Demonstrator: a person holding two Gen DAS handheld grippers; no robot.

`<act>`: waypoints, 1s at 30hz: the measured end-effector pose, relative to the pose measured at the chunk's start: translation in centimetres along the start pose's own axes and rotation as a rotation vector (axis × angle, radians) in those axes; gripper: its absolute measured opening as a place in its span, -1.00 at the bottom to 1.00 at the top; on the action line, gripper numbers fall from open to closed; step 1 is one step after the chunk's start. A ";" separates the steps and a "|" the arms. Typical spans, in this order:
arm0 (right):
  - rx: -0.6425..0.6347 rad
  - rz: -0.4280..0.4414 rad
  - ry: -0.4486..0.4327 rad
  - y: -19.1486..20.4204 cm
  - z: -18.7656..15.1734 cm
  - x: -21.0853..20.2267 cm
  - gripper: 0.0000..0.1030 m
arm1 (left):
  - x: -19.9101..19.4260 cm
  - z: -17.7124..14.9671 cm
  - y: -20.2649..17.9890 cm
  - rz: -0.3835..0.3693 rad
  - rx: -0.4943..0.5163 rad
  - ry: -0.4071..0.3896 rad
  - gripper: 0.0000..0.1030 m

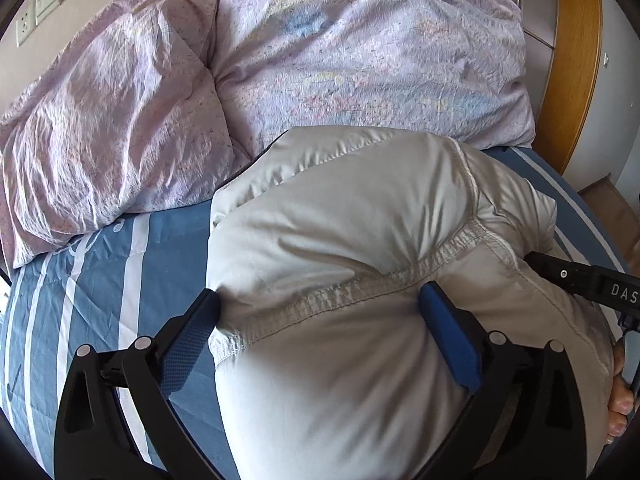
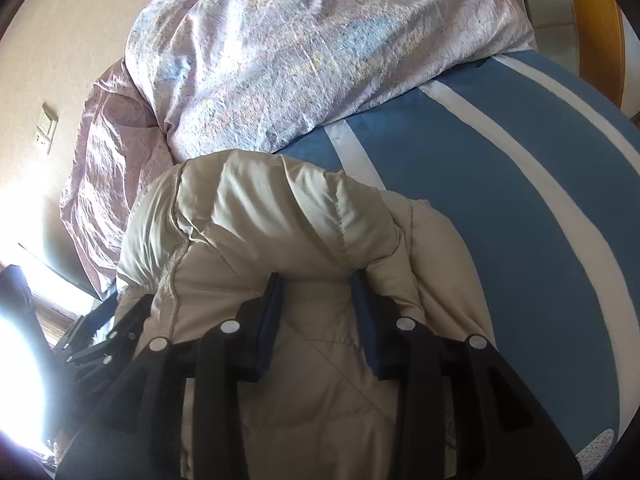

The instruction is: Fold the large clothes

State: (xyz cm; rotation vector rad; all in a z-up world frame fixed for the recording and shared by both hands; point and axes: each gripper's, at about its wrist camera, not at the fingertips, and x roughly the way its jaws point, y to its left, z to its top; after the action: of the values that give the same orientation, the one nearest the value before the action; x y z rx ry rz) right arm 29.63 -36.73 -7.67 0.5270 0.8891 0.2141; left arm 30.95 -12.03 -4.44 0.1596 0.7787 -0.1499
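The pale beige padded jacket lies bunched on the blue-and-white striped bedsheet, just in front of the heaped lilac duvet. It is gathered into a thick, rounded bundle with layers lying over one another, so some folding looks done, but the shape is loose and puffy rather than flat and squared. I judge the task partway along: the bundle wants pressing down, its edges need aligning, and at least one more fold probably remains.

The left gripper stands wide apart astride the jacket's near edge. One blue pad sits beside the fabric over the sheet and the other lies against the jacket's top, so it clamps nothing. The right gripper is narrowed on a raised fold of the jacket, and its pads press into the padding from both sides, so it holds that fold.

The duvet crowds the far side of the jacket and touches or nearly touches it, leaving little room to spread the garment that way. More open sheet lies to the jacket's right in the right wrist view. The wooden bed frame runs beyond the duvet, and wall sockets sit on the wall behind it. Fingers of a hand show beside the jacket's right edge.
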 end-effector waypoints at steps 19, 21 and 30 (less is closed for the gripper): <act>0.117 0.160 0.250 -5.5 0.4 -2.5 0.90 | -1.6 -2.1 8.8 -0.469 -0.302 0.214 0.96; 0.141 0.197 0.278 -5.7 0.1 -1.8 0.91 | -1.3 -2.4 8.3 -0.498 -0.305 0.232 0.96; 0.129 0.285 0.358 -4.7 -0.3 0.5 0.97 | -0.3 -3.3 7.9 -0.569 -0.350 0.247 0.97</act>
State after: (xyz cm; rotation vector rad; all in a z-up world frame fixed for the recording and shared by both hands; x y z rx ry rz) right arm 29.53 -40.45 -10.57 0.7500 1.1797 0.5247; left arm 30.04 -3.62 -5.88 -0.3874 1.0702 -0.5346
